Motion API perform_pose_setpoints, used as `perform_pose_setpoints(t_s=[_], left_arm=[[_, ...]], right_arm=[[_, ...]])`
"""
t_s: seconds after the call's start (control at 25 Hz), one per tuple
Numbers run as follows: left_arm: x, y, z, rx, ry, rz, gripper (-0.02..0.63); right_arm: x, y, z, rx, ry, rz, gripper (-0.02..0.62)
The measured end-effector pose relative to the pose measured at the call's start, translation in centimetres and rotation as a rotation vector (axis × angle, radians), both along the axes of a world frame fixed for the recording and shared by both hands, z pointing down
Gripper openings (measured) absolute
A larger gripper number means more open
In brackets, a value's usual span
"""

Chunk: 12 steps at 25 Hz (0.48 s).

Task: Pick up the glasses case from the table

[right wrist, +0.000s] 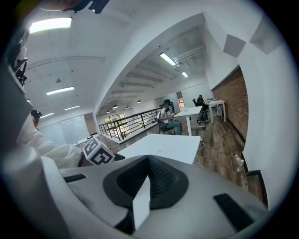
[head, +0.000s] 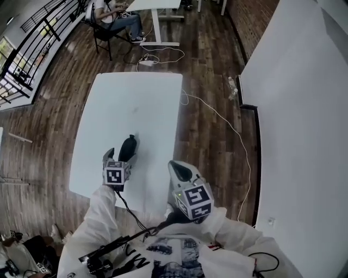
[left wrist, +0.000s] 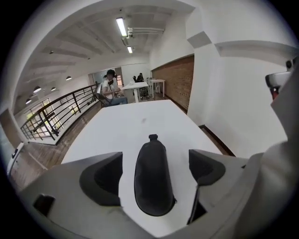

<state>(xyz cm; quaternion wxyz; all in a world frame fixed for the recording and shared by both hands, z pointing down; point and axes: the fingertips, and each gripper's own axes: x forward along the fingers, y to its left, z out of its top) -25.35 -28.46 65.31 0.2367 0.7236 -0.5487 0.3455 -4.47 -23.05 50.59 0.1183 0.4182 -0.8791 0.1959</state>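
A black, elongated glasses case (left wrist: 153,177) lies flat on the white table (left wrist: 135,121), its long axis pointing away from me. My left gripper (left wrist: 153,173) is open and tilted down over it. The case sits between the two dark pads (left wrist: 100,179) with a gap on both sides, neither pad touching it. In the head view the case (head: 128,145) is near the table's front, with the left gripper (head: 123,155) straddling its near end. My right gripper (head: 181,171) hovers off the table's right front corner, shut and empty, its pads (right wrist: 161,179) meeting.
The table (head: 109,108) stands on a wood floor; its right edge runs beside a white cable (head: 217,117) leading to a power strip (head: 145,63). A white wall (head: 304,136) is at the right. A person (head: 114,13) sits at a far desk; a railing (head: 32,49) is on the left.
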Motion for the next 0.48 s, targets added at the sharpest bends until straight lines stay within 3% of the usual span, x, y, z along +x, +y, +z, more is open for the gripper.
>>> perform_pose_setpoints(t_s=[0.32,0.48], left_arm=[[-1.1,-2.3,5.7,-0.132,-0.136,0.043,0.46],[-0.8,-1.9,7.9,-0.191,-0.156,0.048,0.462]], right_arm=[[3.9,-0.3,1.0,-0.029,0.03,0.084,-0.002],[5.1,-0.3,1.6,-0.032,0.032,0.099,-0.002]])
